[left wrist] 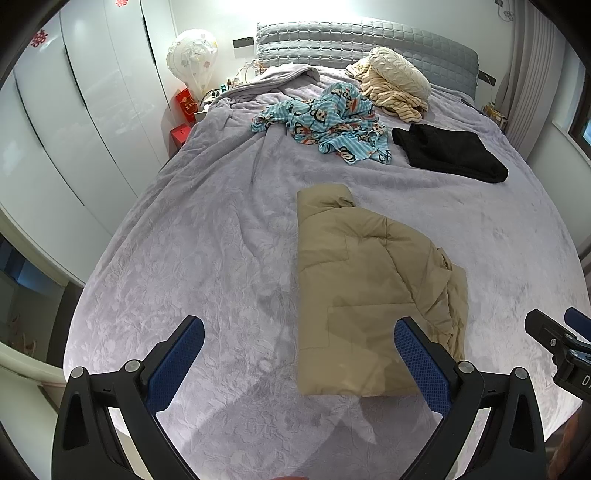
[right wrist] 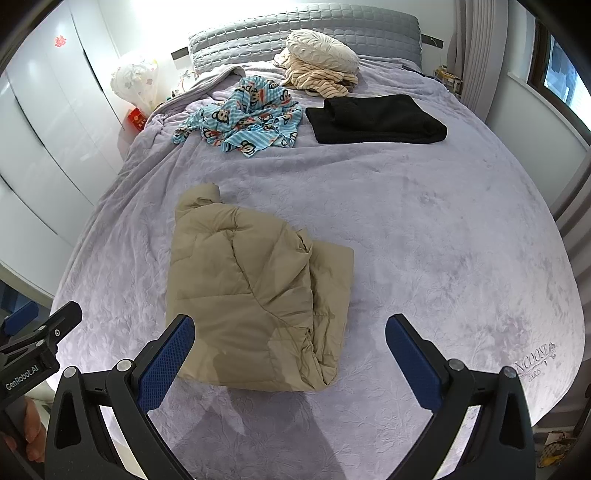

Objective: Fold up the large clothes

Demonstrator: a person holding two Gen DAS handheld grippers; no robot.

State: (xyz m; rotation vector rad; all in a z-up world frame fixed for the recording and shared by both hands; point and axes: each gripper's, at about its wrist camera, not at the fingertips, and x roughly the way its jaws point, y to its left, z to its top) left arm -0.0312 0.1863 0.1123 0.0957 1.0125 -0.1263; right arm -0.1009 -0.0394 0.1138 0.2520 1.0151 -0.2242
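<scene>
Khaki padded jacket point(left wrist: 369, 288) lies folded near the bed's point(left wrist: 203, 240) foot edge; left hand-held gripper point(left wrist: 299, 347) and right hand-held gripper point(right wrist: 290, 345) hover with fingers apart.

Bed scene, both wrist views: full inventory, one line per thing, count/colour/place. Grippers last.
Tan padded jacket: 1, khaki, folded, near part of the bed.
Black garment: 1, black, folded, far right.
Cartoon-print garment: 1, light blue with monkey faces, crumpled, far centre.
Striped garment: 1, cream, bunched near the headboard.
Round pillow: 1, off-white, on the striped garment.
Bedspread: 1, lilac, covers the bed.
Headboard: 1, grey, quilted.
Wardrobe: white, left wall.
Left gripper: open, empty.
Right gripper: open, empty.
</scene>
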